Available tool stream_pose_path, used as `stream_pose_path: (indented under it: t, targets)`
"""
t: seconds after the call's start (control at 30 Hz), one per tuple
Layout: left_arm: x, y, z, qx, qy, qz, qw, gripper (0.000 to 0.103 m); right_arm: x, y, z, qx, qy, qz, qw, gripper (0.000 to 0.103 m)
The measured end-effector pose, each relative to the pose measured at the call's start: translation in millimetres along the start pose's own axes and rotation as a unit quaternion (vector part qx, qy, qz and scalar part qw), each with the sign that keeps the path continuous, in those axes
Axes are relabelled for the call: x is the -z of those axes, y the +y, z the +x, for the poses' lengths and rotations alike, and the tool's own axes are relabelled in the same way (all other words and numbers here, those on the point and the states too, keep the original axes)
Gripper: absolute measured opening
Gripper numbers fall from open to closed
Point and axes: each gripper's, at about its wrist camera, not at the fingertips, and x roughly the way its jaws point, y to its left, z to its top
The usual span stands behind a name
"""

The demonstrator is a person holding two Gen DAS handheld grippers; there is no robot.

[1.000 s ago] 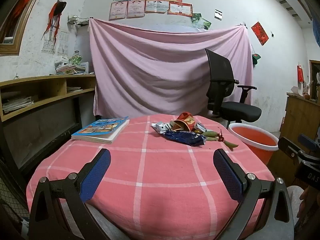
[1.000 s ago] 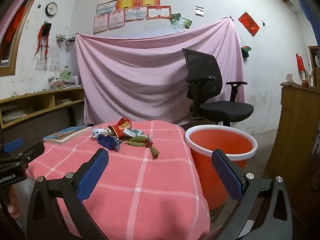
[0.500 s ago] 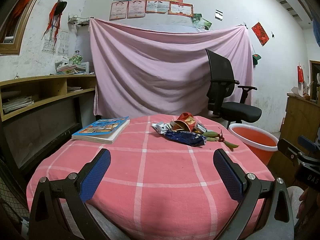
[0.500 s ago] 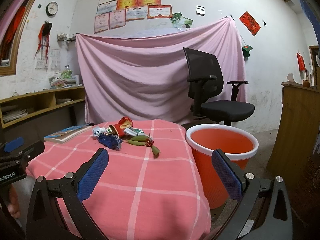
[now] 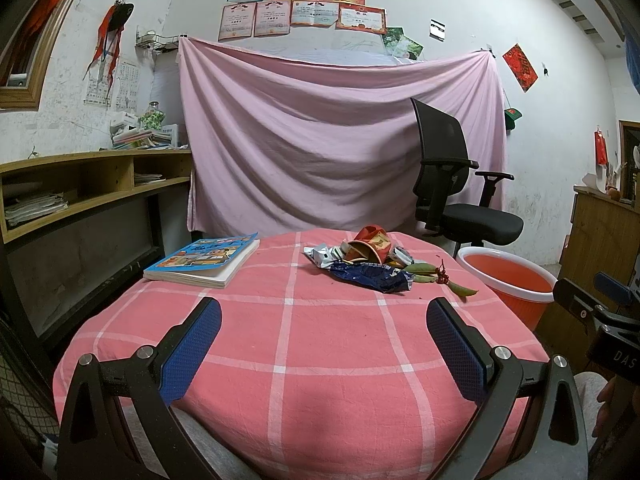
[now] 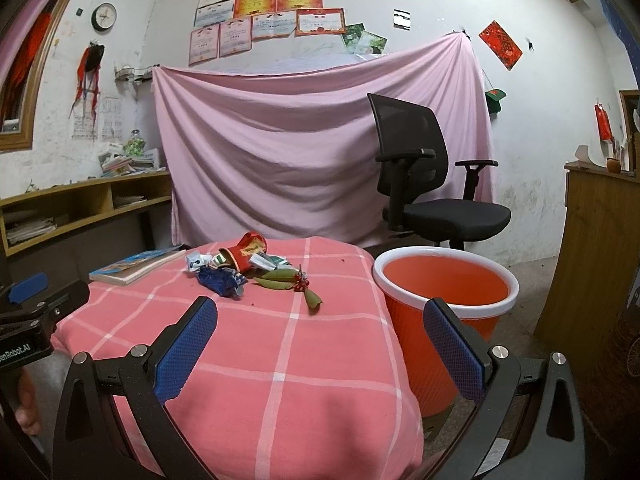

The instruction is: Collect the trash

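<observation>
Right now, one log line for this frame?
phase: approach | left: open | right: open | trash: on table | bucket: empty

On the table (image 5: pixel 320 360), a book (image 5: pixel 204 260) lies near the far-left edge. A heap of wrappers (image 5: pixel 360 264) with a tipped paper cup (image 5: pixel 372 242) sits toward the far-right edge, leaves (image 6: pixel 288 280) just right of it. A bucket (image 6: pixel 444 300) stands beside the table's right edge, an office chair (image 6: pixel 432 196) behind it, apparently on the floor.
</observation>
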Motion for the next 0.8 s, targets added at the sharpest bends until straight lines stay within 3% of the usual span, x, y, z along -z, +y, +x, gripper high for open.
stream_pose_path:
  t: [0.8]
  targets:
    - [0.3, 0.0, -0.3, 0.0, -0.001, 0.0, 1.0, 0.1, 1.0, -1.7, -0.6, -0.001, 0.003, 0.001, 1.0, 0.103]
